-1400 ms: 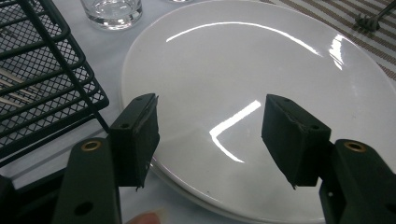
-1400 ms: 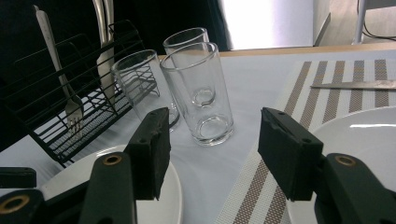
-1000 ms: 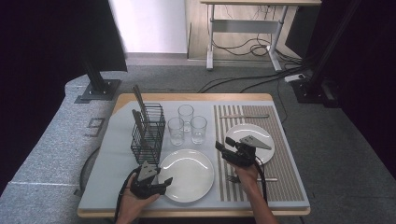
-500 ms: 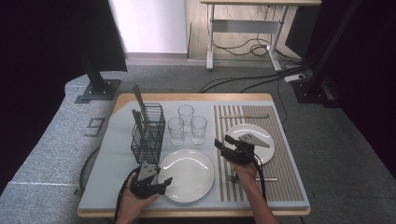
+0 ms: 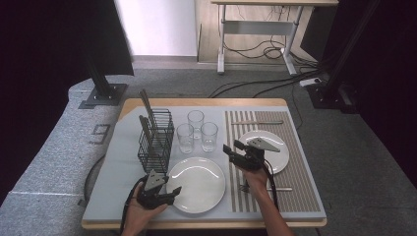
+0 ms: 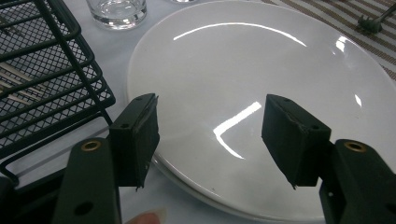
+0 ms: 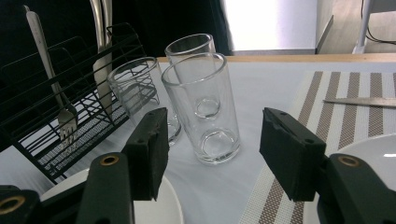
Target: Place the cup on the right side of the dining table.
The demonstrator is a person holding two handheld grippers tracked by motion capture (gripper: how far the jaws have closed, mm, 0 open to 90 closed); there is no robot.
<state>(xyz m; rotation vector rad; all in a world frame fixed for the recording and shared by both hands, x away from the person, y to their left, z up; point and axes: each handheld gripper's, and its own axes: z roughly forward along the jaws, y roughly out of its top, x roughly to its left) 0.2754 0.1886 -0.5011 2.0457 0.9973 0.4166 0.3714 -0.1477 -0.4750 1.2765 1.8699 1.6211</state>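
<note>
A large white plate [image 5: 196, 184] lies at the front middle of the grey mat. My left gripper [image 5: 171, 192] is open at its left rim; in the left gripper view the left gripper [image 6: 210, 135] has one pad [image 6: 140, 135] outside the plate's [image 6: 243, 60] edge and the other above its surface, neither pressing on it. My right gripper [image 5: 230, 147] is open and points left at three clear glasses [image 5: 209, 135]. In the right gripper view the right gripper [image 7: 215, 140] frames the nearest glass [image 7: 201, 107], which stands upright just ahead of the jaws.
A black wire basket [image 5: 156, 140] with cutlery stands left of the glasses, close to the left gripper. On the striped mat [image 5: 295, 182] lie a small white plate [image 5: 275, 152], a knife [image 5: 258, 122] at the back and a fork [image 5: 275, 188] in front.
The right gripper has edged slightly left toward the glasses. The left gripper and the plate have stayed put.
</note>
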